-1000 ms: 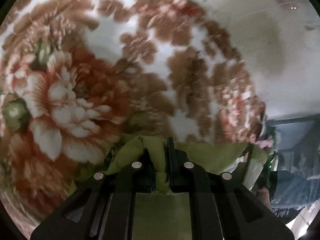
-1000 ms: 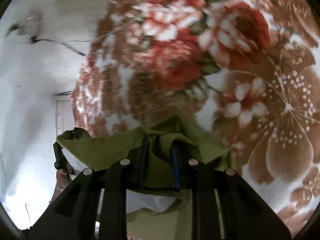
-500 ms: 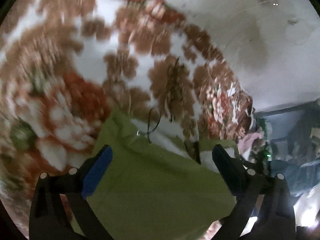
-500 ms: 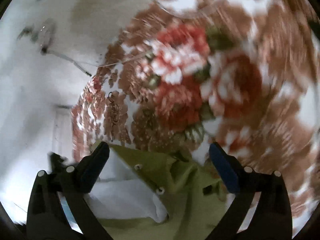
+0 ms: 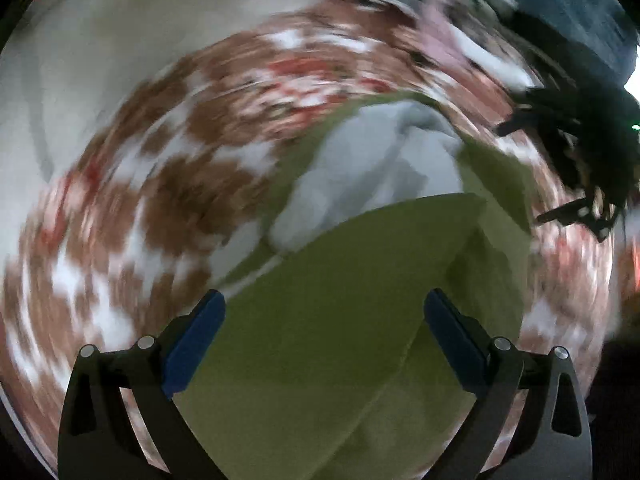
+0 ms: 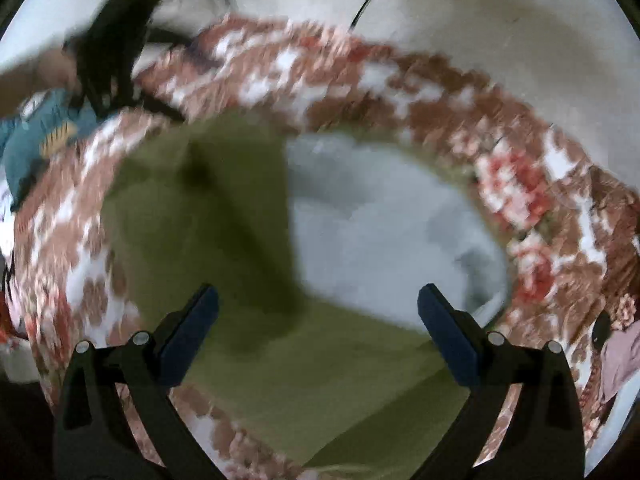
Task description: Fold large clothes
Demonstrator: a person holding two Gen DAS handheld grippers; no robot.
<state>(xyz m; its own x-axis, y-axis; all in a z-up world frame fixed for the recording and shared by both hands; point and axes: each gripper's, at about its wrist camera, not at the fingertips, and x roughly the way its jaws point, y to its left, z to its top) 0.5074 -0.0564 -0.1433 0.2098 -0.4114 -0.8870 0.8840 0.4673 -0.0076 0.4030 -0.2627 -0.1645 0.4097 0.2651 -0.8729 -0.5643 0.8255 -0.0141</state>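
Claws, two (image 5: pixel 325 316) (image 6: pixel 318 310), gape empty above one green garment (image 5: pixel 328 344) (image 6: pixel 320 360).

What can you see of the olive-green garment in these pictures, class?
The olive-green garment lies on the floral blanket, soft woven cloth partly folded, one flap laid over itself with a straight edge. Its pale grey-white lining shows where it lies open. Both views are blurred. Nothing grips it.
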